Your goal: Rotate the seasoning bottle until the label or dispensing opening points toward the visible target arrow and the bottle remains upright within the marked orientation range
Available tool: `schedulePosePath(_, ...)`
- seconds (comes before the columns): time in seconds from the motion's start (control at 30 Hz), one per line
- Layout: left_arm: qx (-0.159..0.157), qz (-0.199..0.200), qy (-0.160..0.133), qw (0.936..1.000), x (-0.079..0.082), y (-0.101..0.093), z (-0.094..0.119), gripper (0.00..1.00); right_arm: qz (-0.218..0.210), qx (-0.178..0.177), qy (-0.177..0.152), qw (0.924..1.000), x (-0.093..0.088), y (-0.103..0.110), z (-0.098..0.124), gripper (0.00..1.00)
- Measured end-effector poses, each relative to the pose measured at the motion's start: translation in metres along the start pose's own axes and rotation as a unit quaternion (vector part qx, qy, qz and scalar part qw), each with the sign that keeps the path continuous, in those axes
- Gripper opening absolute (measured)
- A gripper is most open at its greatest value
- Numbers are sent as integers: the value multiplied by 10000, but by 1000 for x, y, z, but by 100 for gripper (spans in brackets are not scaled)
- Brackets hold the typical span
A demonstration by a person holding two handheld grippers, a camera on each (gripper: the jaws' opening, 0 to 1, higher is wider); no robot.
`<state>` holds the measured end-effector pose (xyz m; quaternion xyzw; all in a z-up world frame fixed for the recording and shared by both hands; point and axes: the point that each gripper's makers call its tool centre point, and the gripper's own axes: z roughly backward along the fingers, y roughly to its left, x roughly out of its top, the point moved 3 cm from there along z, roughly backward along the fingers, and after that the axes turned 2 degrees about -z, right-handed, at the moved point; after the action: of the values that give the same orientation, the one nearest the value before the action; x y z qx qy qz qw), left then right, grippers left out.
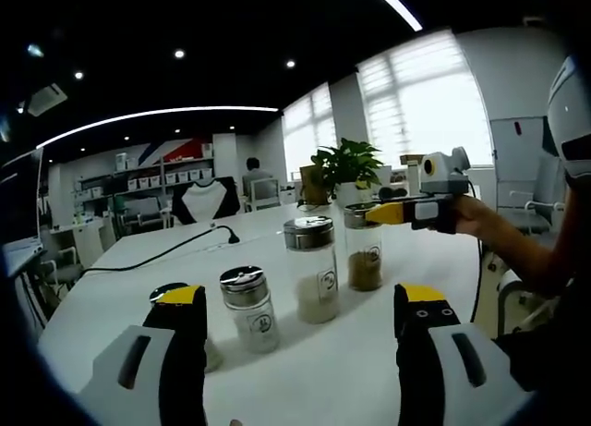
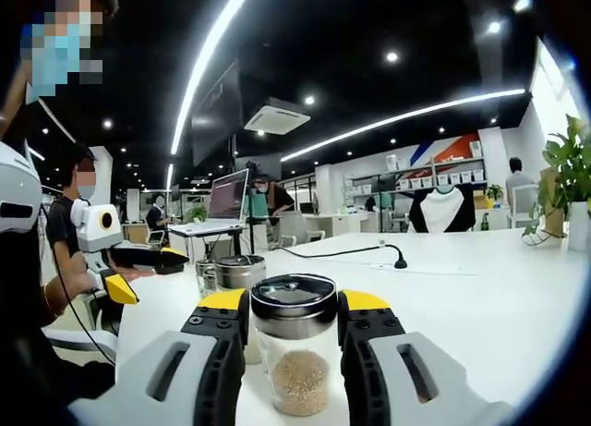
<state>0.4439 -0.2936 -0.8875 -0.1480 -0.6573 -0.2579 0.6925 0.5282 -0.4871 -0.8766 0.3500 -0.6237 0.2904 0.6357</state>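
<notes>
The seasoning bottle stands upright on the white desk between the right tool's jaws, which close around its lid, so turning comes next, judged slowly without tipping; the left tool hangs open nearby.

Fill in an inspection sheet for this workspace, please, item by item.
Surface: white table; no target arrow seen.
Job's things: seasoning bottle with brown granules, upright, metal lid.
Clutter: three other shaker bottles in a row beside it; potted plant.
Grippers: right tongs close against the seasoning bottle's lid; left tongs open, empty.
Cables: black cable across the table.
Surroundings: office with shelves, windows, seated person.
</notes>
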Motion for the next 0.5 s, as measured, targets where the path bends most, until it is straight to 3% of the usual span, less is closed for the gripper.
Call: schedulePosePath(0.5,167,71,-53,9998,-1,6,15,88,2,-146,-50,9999,10,5,6,37)
